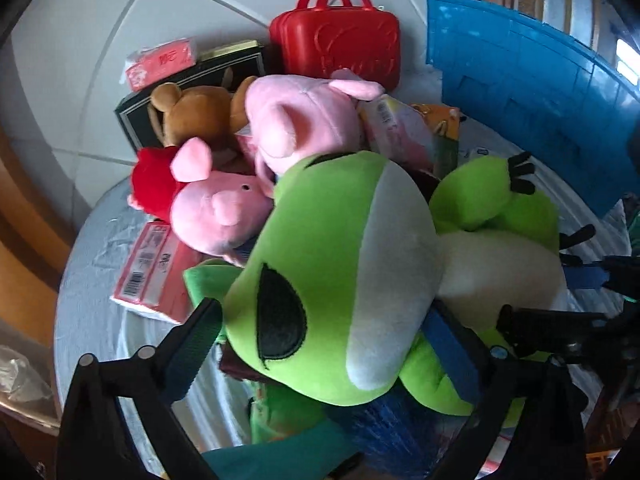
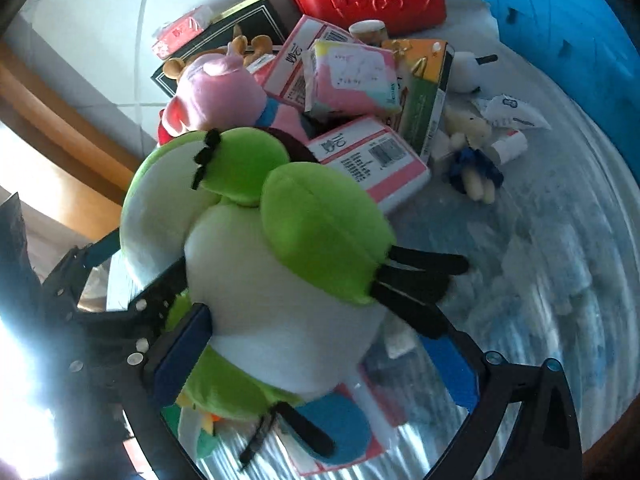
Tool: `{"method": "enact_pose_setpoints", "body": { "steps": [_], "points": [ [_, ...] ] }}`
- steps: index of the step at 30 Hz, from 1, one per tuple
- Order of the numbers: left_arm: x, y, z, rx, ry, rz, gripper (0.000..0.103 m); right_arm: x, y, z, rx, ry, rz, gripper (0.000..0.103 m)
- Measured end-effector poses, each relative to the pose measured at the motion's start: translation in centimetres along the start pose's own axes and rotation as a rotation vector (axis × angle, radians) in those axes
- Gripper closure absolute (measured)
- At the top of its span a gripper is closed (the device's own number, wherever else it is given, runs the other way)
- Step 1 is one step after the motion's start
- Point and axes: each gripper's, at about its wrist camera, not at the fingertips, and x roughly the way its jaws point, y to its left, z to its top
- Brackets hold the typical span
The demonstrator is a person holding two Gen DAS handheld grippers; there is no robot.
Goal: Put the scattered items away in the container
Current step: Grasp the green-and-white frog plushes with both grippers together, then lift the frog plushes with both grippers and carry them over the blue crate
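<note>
Most still scattered on the surface beside the blue container; green frog plush pinched between left hand-held gripper and right hand-held gripper, not yet binned.

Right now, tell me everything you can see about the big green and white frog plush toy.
The big green and white frog plush toy is soft, fuzzy fabric: bright green head and limbs, white face stripe and belly, a large black stitched eye, and black felt toes. It lies tilted on the heap, its head against the pink pig plush. The left gripper brackets its head, one blue-padded finger on each side; the right gripper straddles its white belly. Both look closed on it. Its underside is hidden.
</note>
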Motion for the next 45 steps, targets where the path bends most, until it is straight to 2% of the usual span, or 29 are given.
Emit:
{"method": "enact_pose_setpoints", "body": {
  "steps": [2, 4, 6, 9, 14, 20, 25, 31, 37, 42, 45],
  "points": [
    [0.4, -0.2, -0.1, -0.018, 0.003, 0.006, 0.014, 0.8, 0.0, 0.3, -0.025, -0.018, -0.010, 0.000],
    [0.8, -0.4, -0.5, -0.038, 0.002, 0.012, 0.023, 2.0, -0.3, 0.5, -0.034, 0.000, 0.031, 0.003],
    [0.4, -0.9, -0.9, -0.042, -0.016, 0.026, 0.032, 2.4, -0.5, 0.3, -0.033, 0.003, 0.075, 0.017],
    [-1.0, -1.7, -1.2, -0.047, -0.052, 0.057, 0.038, 0.7, 0.7, -0.4, -0.100, -0.056, 0.052, 0.025],
    [-4.3, -2.7, -1.4, -0.098, -0.113, 0.094, 0.039, -2.7, 1.8, -1.1, -0.196, -0.140, 0.049, 0.025],
    [-9.6, -4.8, 0.0, -0.193, -0.223, 0.172, 0.040, -8.4, 2.3, 0.4, -0.326, -0.227, 0.125, 0.025],
    [-12.3, -7.5, 1.8, -0.249, -0.285, 0.241, 0.039, -12.1, 1.5, 2.1, -0.430, -0.259, 0.162, 0.025],
    [-14.5, -9.7, 3.2, -0.281, -0.326, 0.290, 0.039, -15.6, 1.1, 3.0, -0.492, -0.282, 0.184, 0.025],
    [-16.3, -11.2, 4.7, -0.257, -0.373, 0.270, 0.040, -18.5, -0.3, 3.6, -0.477, -0.327, 0.184, 0.025],
    [-16.8, -12.9, 6.5, -0.264, -0.413, 0.223, 0.039, -21.5, -1.7, 4.4, -0.491, -0.366, 0.126, 0.025],
    [-17.2, -14.8, 8.3, -0.249, -0.440, 0.227, 0.039, -23.2, -3.2, 5.2, -0.492, -0.396, 0.120, 0.024]
  ]
}}
